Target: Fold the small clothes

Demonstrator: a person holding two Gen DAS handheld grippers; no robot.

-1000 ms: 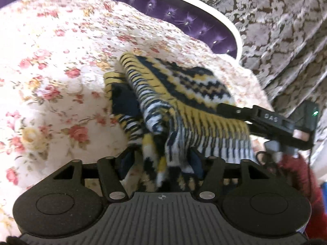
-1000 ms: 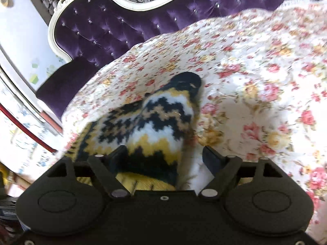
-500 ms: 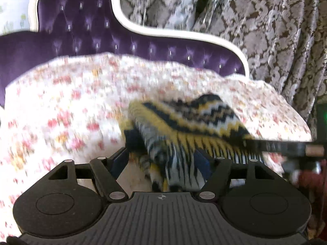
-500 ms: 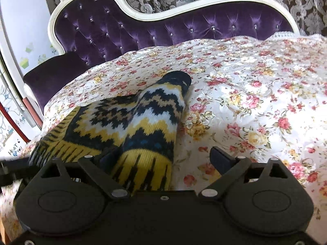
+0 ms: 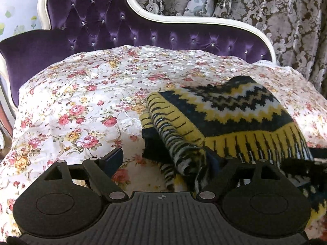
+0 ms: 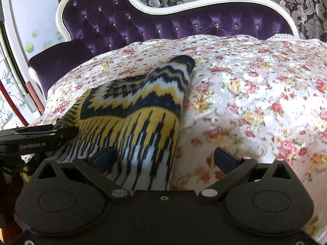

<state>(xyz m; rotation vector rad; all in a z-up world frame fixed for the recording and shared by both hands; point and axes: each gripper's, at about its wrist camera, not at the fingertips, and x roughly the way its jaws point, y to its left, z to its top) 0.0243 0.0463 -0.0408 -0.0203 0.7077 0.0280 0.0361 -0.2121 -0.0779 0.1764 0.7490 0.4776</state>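
Observation:
A yellow, navy and white zigzag knit garment [image 5: 229, 118] lies folded on the floral bedspread [image 5: 81, 102]; it also shows in the right wrist view [image 6: 139, 110]. My left gripper [image 5: 165, 159] is open, its right finger under the garment's bunched striped hem, its left finger over bare bedspread. My right gripper [image 6: 163, 157] is open, with the garment's striped hem lying over its left finger and between the jaws. The left gripper's body [image 6: 36, 136] shows at the left of the right wrist view.
A purple tufted headboard [image 5: 143, 32] with a white frame rises behind the bed. Patterned curtains [image 5: 276, 10] hang behind it. The bedspread [image 6: 255, 102] spreads to the right of the garment and drops off at the bed's edges.
Both grippers have opened wider and pulled back from the garment. The left gripper let go of the bunched hem, and the garment now lies lower on the bed.

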